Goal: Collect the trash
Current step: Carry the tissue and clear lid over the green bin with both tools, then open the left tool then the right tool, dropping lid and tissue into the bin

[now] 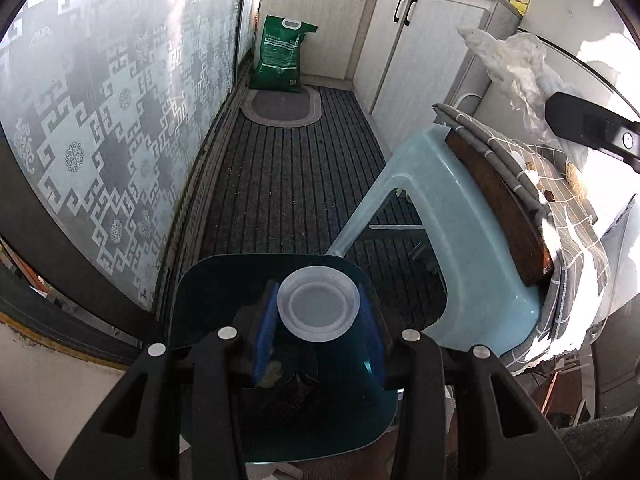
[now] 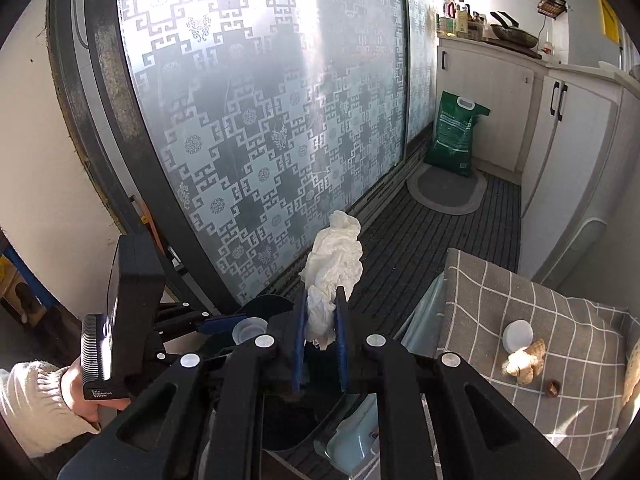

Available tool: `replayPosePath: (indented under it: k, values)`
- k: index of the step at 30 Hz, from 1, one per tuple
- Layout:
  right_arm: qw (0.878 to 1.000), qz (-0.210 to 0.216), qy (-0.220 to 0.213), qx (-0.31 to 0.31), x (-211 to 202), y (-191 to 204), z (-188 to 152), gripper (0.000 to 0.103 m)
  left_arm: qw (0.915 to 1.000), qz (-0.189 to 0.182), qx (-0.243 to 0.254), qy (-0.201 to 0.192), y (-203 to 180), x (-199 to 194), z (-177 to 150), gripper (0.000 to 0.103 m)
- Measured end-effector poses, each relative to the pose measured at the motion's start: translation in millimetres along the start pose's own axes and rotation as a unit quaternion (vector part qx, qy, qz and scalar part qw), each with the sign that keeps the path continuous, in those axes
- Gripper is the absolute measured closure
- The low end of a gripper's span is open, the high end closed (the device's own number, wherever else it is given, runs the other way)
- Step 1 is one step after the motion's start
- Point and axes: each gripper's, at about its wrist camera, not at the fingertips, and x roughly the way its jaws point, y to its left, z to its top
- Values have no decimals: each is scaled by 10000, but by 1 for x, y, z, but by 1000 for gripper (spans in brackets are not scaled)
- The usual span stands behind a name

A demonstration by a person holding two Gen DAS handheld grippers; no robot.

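Observation:
My left gripper [image 1: 318,312] is shut on a translucent white plastic lid [image 1: 318,306] and holds it over a dark teal trash bin [image 1: 224,292]. My right gripper [image 2: 321,320] is shut on a crumpled white tissue [image 2: 334,258] that sticks up past the fingertips, also above the bin [image 2: 264,306]. In the left wrist view the tissue [image 1: 516,64] shows at the upper right with part of the right gripper. On the checked grey cloth [image 2: 500,300] over the blue stool [image 1: 460,216] lie a white bottle cap [image 2: 519,335], a peanut shell [image 2: 526,360] and a small brown scrap [image 2: 553,387].
A frosted patterned sliding door [image 2: 260,120] runs along the left. A green sack [image 1: 282,56] stands on an oval mat [image 1: 282,108] by white cabinets [image 1: 420,48]. Striped dark carpet [image 1: 288,184] covers the floor. The left gripper and a sleeved hand [image 2: 76,392] show in the right wrist view.

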Motion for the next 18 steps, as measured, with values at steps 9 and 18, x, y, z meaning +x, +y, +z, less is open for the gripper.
replayPosePath:
  k: [9,18]
  values:
    - [9994,110,295,-146,25,24,2,90,9996,11,-24,298,21,5,-11,57]
    - [9963,174,815,-189,63,39,-6,90,9999,97,-56,87,34,-12,-12,73]
